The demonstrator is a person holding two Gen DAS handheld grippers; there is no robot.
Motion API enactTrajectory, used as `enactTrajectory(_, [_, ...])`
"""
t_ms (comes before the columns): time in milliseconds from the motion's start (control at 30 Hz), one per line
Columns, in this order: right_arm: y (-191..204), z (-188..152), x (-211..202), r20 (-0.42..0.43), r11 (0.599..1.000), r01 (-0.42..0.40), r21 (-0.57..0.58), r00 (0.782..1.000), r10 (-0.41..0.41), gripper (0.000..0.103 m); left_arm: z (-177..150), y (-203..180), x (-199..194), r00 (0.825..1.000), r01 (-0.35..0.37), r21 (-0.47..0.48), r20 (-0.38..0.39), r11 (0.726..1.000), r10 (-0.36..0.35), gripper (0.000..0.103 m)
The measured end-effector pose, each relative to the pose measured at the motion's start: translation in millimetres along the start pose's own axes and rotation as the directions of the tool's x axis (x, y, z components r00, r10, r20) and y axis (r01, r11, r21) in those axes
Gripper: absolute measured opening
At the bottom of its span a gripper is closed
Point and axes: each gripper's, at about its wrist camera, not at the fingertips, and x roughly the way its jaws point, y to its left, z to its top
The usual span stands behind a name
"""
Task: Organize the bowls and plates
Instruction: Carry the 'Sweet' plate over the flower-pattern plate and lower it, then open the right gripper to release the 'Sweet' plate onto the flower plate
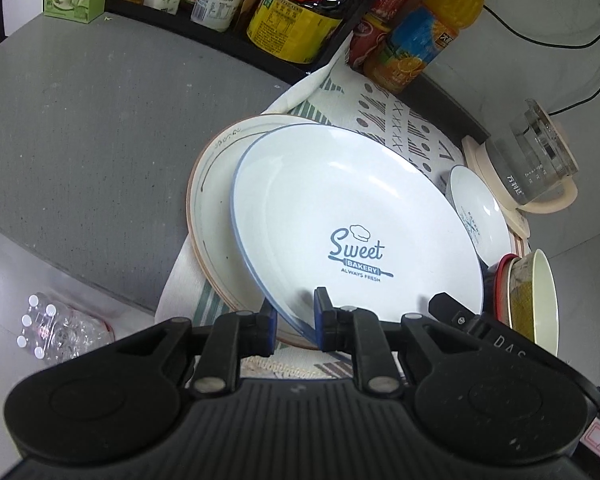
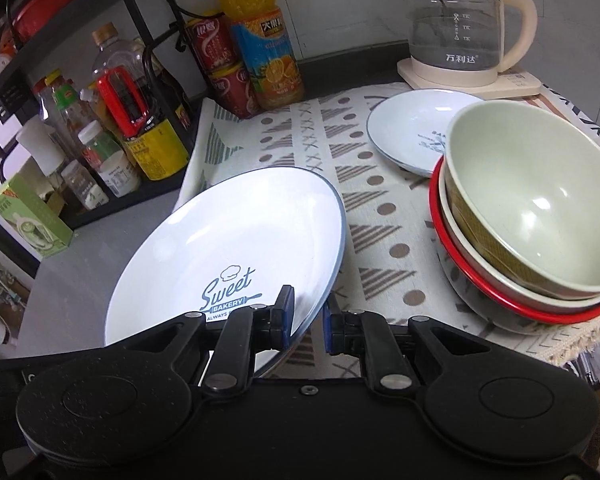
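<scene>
Plates and bowls sat on a patterned cloth [image 2: 380,216] spread over the grey worktop [image 1: 80,120]. Both tools gripped one white plate with a blue rim and "Sweet Bakery" print [image 1: 356,220]: the left tool [image 1: 294,320] was clamped on its near rim, one blue pad above the plate and one below, and the right tool [image 2: 308,320] pinched the near right part of the same rim in the same way. In the left wrist view that plate was tilted and overlapped a second plate with an orange-brown rim and a thin scroll line [image 1: 216,184], which lay under it and to its left on the cloth; whether the two touched could not be told. In the right wrist view the held plate sloped up toward the far left, its right edge above the cloth.

To the right stood a stack of bowls [image 2: 532,240]: a pale green bowl on top, nested in a cream one and a red-rimmed one below. Just beyond the stack lay a small white dish with a blue sprig [image 2: 412,128], partly hidden by the top bowl. Farther back on the right a glass kettle with a cream handle [image 2: 456,28] sat on its base. At the far left a black rack [image 2: 148,32] held bottles and jars, with an orange juice bottle [image 2: 260,48] and red cans [image 2: 216,64] beside it at the far edge of the cloth
</scene>
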Motion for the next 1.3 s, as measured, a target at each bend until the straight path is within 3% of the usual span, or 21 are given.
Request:
enactTrajectory(600, [5, 4, 16, -0.038, 0.999, 0.031, 0.02, 0.999, -0.031, 0.012, 15, 4, 18, 0.995, 0.0, -0.005, -0.096, 1.0, -0.001, 0.018])
enactTrajectory(767, [8, 9, 19, -0.045, 0.998, 0.06, 0.018, 0.997, -0.06, 0.011, 28, 1, 21, 0.984, -0.023, 0.015, -0.174, 1.0, 0.025, 0.029])
enactTrajectory(933, [6, 16, 21, -0.047, 0.997, 0.072, 0.021, 0.996, -0.071, 0.008, 42, 7, 10, 0.986, -0.047, 0.011, -0.162, 0.999, 0.048, 0.053])
enactTrajectory(1300, [2, 23, 31, -0.076, 0.996, 0.085, 0.013, 0.994, -0.084, 0.01, 66, 13, 7, 0.985, -0.12, 0.106, -0.113, 0.987, 0.131, 0.054])
